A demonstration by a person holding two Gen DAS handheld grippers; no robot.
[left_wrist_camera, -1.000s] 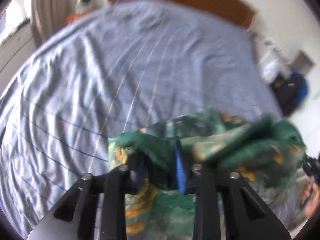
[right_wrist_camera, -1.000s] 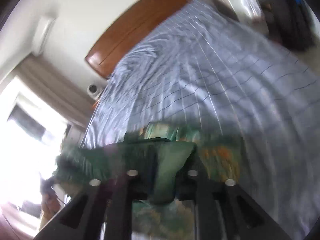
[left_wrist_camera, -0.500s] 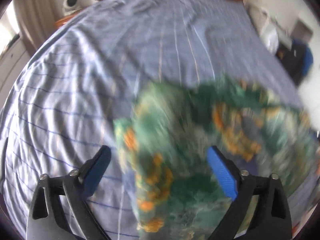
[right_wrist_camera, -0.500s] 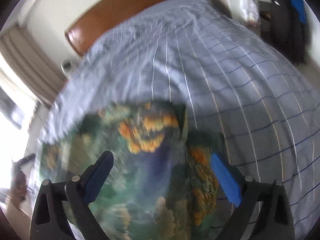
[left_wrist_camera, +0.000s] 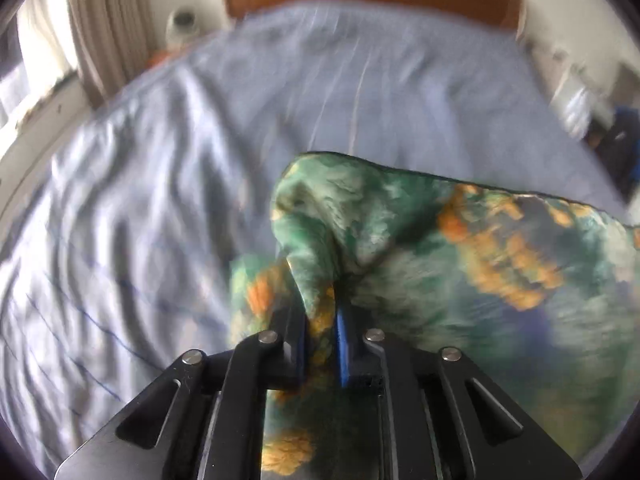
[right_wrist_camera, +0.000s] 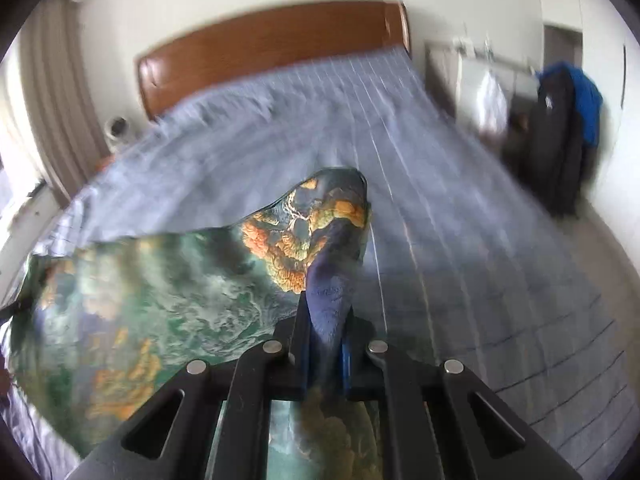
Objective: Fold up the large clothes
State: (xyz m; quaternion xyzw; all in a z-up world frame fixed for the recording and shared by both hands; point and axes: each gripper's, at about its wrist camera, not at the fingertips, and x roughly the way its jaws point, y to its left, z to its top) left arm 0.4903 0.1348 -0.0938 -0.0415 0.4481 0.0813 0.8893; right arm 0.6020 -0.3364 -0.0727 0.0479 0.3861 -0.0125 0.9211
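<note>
Half a second ago both tools stood spread wide with the cloth lying loose ahead of them; now each is pressed together on a bunch of it, and the stretch between them is lifted off the bed [left_wrist_camera: 168,168].

Going largest to smallest, the bed comes first: a wide, wrinkled pale-blue sheet with thin stripes, running back to a wooden headboard [right_wrist_camera: 272,48]. Over its near part hangs the cloth [left_wrist_camera: 460,248], a big soft piece printed in mottled green with orange patches and some dark blue, thin dark trim along its far edge. It spans from one tool to the other, its upper edge raised and sagging a little in the middle, while the lower part trails under the tools toward the sheet.

The left tool [left_wrist_camera: 322,340] pinches a gathered fold near the cloth's left corner. The right tool [right_wrist_camera: 326,344] pinches a bluish wad at the opposite corner.

As a judgement, the main risk is an uneven fold. Each tool seems to hold a crumpled bunch and not a flat corner, so the edge may twist when laid down and the halves would not line up. The fabric looks slippery and limp; a quick swing could pull it out of one grip. The trailing lower part could also drag and bunch the wrinkled sheet, or tuck under itself.
</note>
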